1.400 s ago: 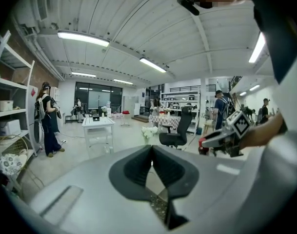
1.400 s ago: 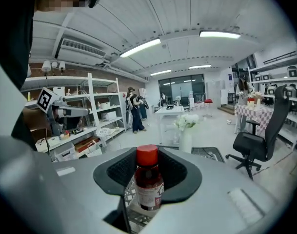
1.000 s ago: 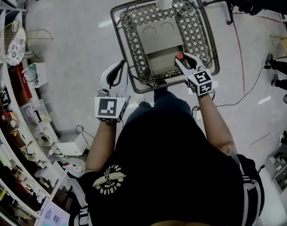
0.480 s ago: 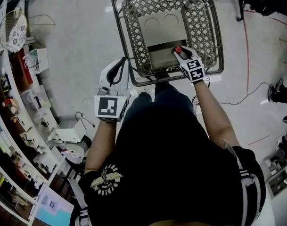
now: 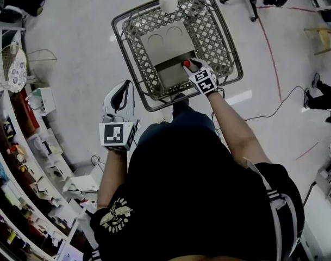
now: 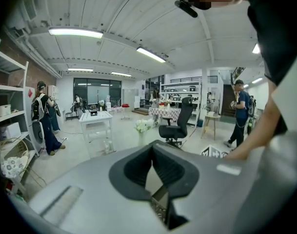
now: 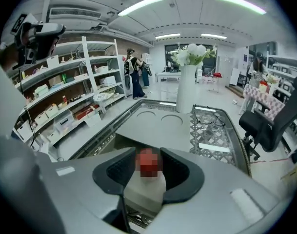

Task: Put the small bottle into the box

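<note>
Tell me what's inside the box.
The box's visible floor looks bare. The right hand-held gripper, shut on the small bottle, hangs over it and covers the near corner.

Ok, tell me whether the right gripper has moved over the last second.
Yes. The right gripper, shut on the small bottle, has moved inward from the wire basket's near rim to over the box.

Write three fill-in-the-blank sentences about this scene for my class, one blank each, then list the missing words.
The right gripper holds a small bottle with a ___ cap over the box.
The left gripper, beside the mesh table, holds ___.
The white vase on the table holds ___.
Missing words: red; nothing; flowers.
</note>
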Demonstrator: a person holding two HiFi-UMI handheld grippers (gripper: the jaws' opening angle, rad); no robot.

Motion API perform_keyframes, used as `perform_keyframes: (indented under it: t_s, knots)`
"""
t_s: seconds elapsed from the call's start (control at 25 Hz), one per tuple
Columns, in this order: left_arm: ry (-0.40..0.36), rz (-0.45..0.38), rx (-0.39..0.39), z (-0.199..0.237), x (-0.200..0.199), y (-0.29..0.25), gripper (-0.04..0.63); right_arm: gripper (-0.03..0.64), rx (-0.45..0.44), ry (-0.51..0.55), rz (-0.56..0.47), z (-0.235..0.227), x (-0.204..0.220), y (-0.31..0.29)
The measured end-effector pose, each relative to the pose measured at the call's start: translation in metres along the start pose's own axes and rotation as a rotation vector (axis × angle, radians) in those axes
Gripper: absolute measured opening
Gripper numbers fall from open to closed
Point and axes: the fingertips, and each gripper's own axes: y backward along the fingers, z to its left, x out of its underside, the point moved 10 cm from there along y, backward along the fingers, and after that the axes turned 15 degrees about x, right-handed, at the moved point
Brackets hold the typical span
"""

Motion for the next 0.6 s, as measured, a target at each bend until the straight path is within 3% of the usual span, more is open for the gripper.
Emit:
perform_keyframes:
  t_s: [0.16, 0.32, 0.44, 0.6]
  knots:
    - [-0.028, -0.037, 0.054, -0.011, -0.006, 0.008, 0.000, 0.155, 0.034, -0.125, -0.147, -0.010, -0.028, 0.072]
    - [-0.019, -0.104, 0.061, -0.010, -0.018, 0.022, 0.000, 0.008, 0.063, -0.231, -0.383, -0.014, -0.072, 0.177]
    - [-0.025, -0.164, 0.040, -0.010, -0.025, 0.038, 0.000, 0.008, 0.099, -0.276, -0.527, -0.013, -0.096, 0.243]
    - [-0.023, -0.227, 0.047, -0.021, -0.034, 0.058, 0.000, 0.008, 0.131, -0.354, -0.611, -0.011, -0.110, 0.301]
